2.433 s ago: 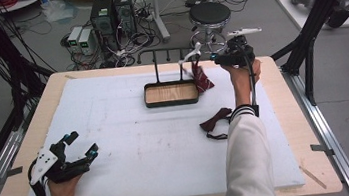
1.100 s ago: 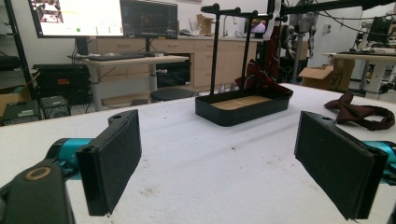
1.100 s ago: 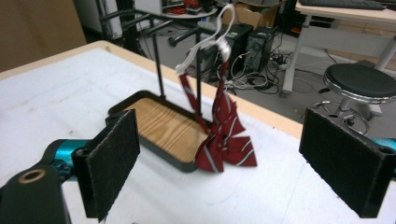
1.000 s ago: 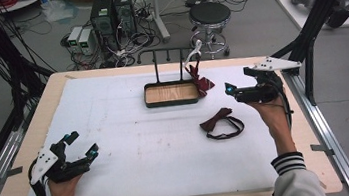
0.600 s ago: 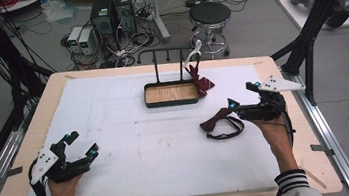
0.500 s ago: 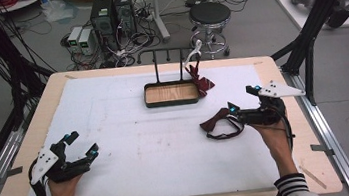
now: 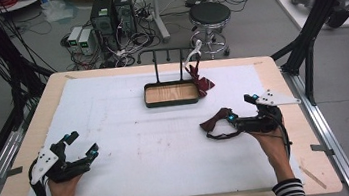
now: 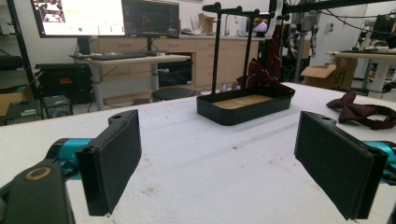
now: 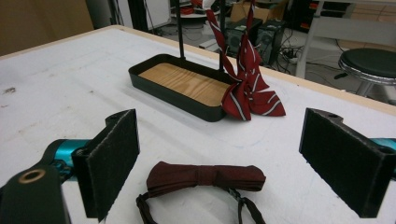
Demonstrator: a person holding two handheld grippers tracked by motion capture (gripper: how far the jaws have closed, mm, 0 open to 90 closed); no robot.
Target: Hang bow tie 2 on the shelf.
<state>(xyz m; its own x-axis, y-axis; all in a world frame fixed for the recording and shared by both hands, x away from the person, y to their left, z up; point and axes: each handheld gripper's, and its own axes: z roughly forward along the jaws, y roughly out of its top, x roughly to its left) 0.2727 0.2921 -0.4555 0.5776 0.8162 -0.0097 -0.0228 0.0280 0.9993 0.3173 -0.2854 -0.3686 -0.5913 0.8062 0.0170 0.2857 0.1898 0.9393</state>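
Observation:
A dark maroon bow tie (image 7: 217, 120) with its strap lies on the white mat, right of centre. My right gripper (image 7: 239, 108) is low over the mat and open, one jaw on each side of the tie's right end; in the right gripper view the bow tie (image 9: 205, 177) lies between the pads (image 9: 343, 158), untouched. A red striped bow tie (image 7: 201, 82) hangs from the black rack (image 7: 167, 53) beside the wood-bottomed tray (image 7: 172, 103). My left gripper (image 7: 82, 142) rests open and empty at the near left of the mat.
The white mat (image 7: 133, 148) covers most of the wooden table (image 7: 317, 171). The tray (image 9: 177, 95) and the striped tie (image 9: 250, 93) stand just beyond the dark tie. Computers, cables and a stool (image 7: 209, 15) sit on the floor behind the table.
My right gripper came away from the rack, dropped toward the mat and moved in on the dark bow tie, staying open. The left gripper has not moved.

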